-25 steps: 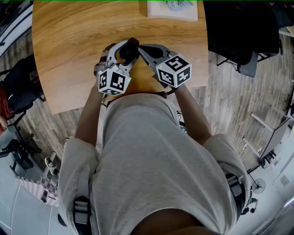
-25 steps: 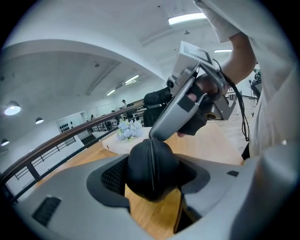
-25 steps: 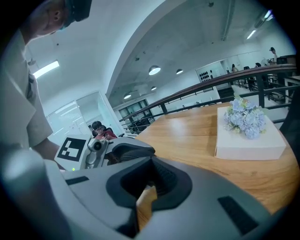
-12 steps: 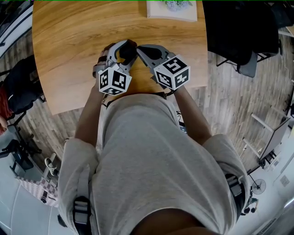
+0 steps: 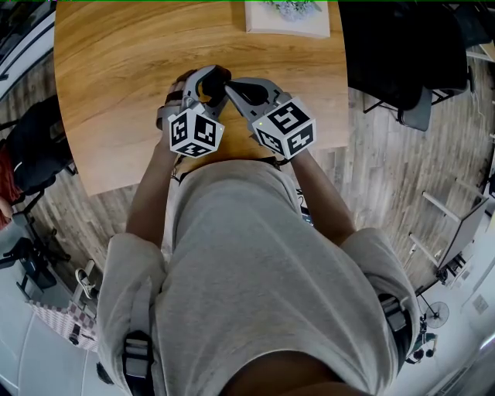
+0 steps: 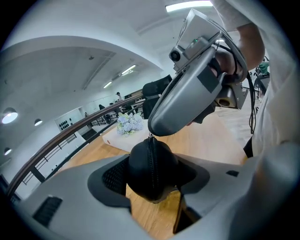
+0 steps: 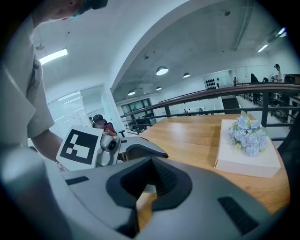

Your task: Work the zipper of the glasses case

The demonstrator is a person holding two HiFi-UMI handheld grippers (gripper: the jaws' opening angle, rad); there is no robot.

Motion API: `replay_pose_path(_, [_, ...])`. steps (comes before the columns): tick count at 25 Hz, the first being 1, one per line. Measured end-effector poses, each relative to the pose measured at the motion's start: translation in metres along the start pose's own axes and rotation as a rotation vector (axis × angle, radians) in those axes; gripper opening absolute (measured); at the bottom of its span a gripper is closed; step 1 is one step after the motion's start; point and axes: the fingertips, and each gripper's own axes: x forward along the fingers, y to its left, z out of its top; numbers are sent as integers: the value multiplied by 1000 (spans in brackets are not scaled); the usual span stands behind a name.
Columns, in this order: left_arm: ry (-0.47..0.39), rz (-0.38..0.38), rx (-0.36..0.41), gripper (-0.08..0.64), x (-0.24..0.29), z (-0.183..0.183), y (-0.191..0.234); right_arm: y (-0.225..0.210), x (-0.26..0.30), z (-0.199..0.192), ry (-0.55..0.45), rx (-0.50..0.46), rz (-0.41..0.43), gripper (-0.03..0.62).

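Observation:
A black glasses case [image 6: 152,164] sits between the pads of my left gripper [image 6: 152,180], which is shut on it with the jaws standing wide. The zipper runs up the case's near end to a small metal pull [image 6: 150,136] at the top. My right gripper [image 6: 153,131] comes in from above right, its tip shut on that pull. In the head view both grippers meet over the wooden table [image 5: 116,93], left gripper [image 5: 210,81] beside right gripper [image 5: 230,83], with the case [image 5: 219,76] dark between them. In the right gripper view my right gripper [image 7: 140,187] hides the pull.
A white box with pale blue flowers [image 5: 288,17] lies at the table's far edge, also the white box [image 7: 246,150] at the right. The table's near edge [image 5: 131,179] runs just before the person's body. Dark chairs [image 5: 410,54] stand off to the right.
The right gripper has rolled a little and its marker cube has shifted slightly left and nearer. The left gripper holds the case in the same place.

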Motion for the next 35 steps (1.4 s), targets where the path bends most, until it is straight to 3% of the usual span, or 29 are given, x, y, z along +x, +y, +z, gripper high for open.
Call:
replay_pose_path(9, [6, -18, 18, 275, 8, 2, -1, 5, 2, 1, 11, -2, 17, 25])
replay_pose_path(17, [26, -69, 17, 275, 10, -10, -11, 14, 12, -12, 61, 31, 93, 25])
replay_pose_path(24, [-14, -45, -44, 276, -11, -34, -11, 30, 20, -28, 109, -13, 154, 28])
replay_pose_path(35, [133, -46, -9, 276, -30, -119, -14, 7, 28, -64, 163, -4, 33, 27])
